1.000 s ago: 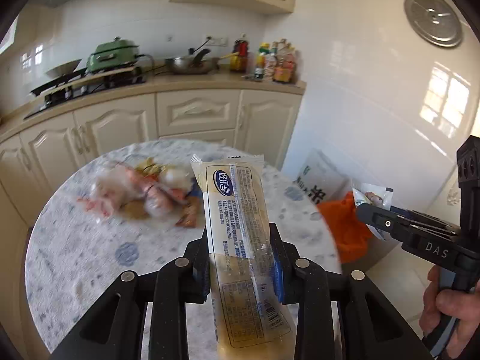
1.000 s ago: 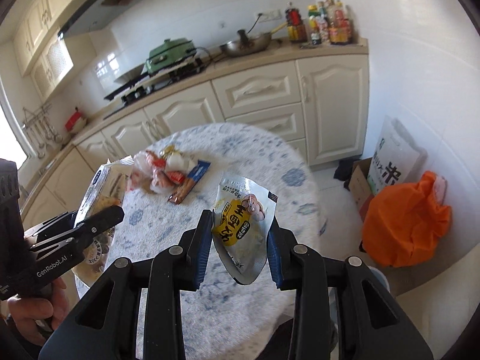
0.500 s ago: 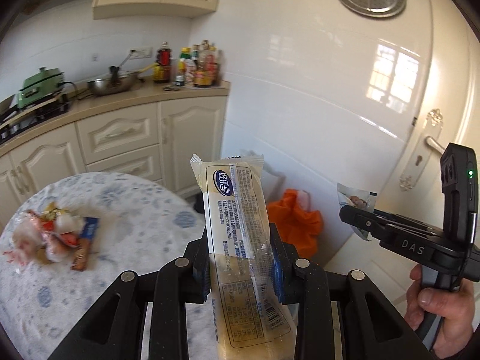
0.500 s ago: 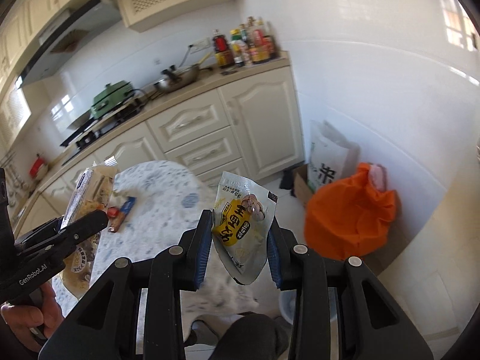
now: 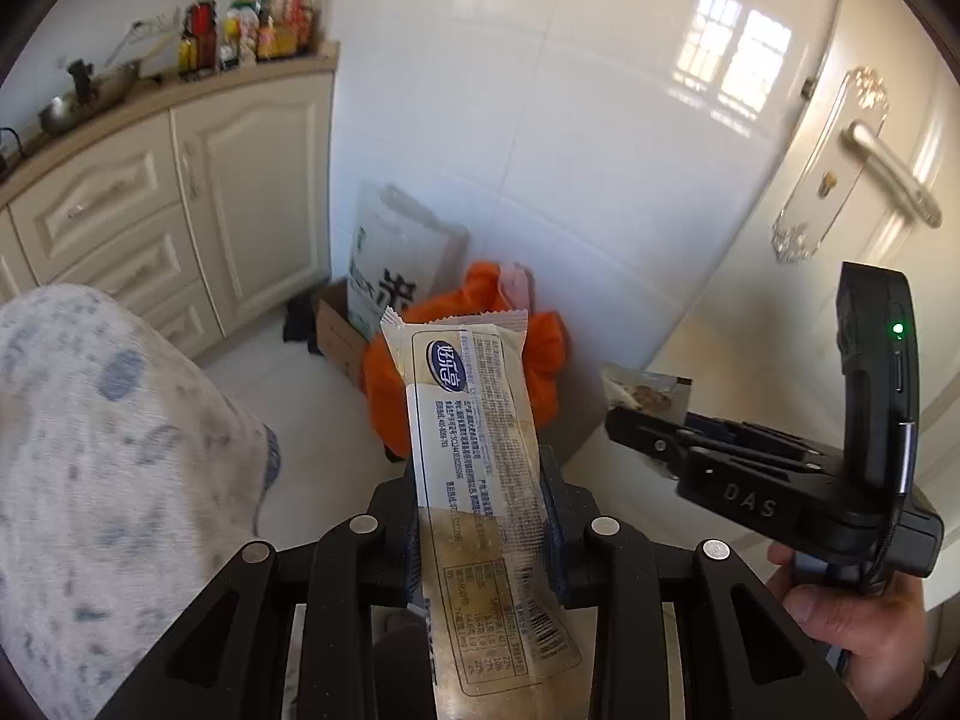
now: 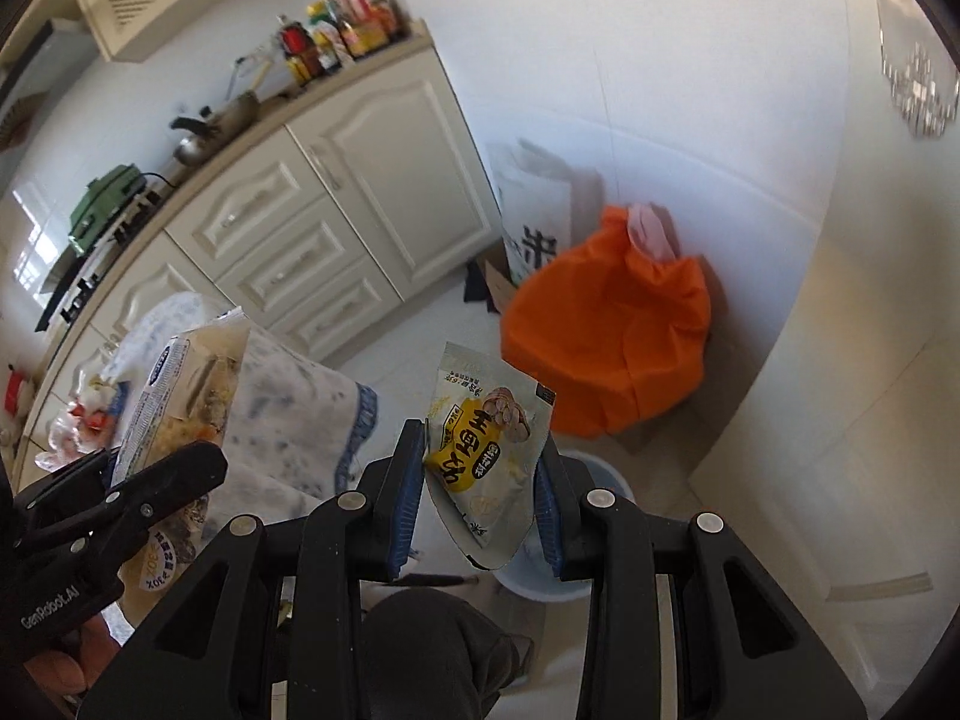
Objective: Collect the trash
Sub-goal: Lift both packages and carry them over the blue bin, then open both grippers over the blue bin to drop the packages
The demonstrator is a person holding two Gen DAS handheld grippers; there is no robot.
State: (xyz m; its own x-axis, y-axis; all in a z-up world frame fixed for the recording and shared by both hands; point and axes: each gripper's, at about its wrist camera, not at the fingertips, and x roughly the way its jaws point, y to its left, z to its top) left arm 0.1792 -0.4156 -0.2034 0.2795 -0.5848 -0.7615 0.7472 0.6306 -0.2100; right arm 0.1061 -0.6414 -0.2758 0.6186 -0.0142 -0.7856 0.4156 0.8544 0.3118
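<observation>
We hold both claws clamped: left gripper point(image 5: 483, 516) on a long wrapper point(image 5: 480, 456), right gripper point(image 6: 477, 498) on a yellow packet point(image 6: 486, 450).

Cream cabinets point(image 6: 336, 192), glossy white wall point(image 5: 570, 90)

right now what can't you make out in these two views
- Pale blue bin, right wrist view: mostly hidden behind the right gripper and its yellow snack pouch; contents unseen.
- Long clear wrapper in the left gripper, left wrist view: lower end cut off by the frame edge.
- Bottles on the counter: too small and blurred for labels.
- Trash left on the table: blurred near the frame edge.
</observation>
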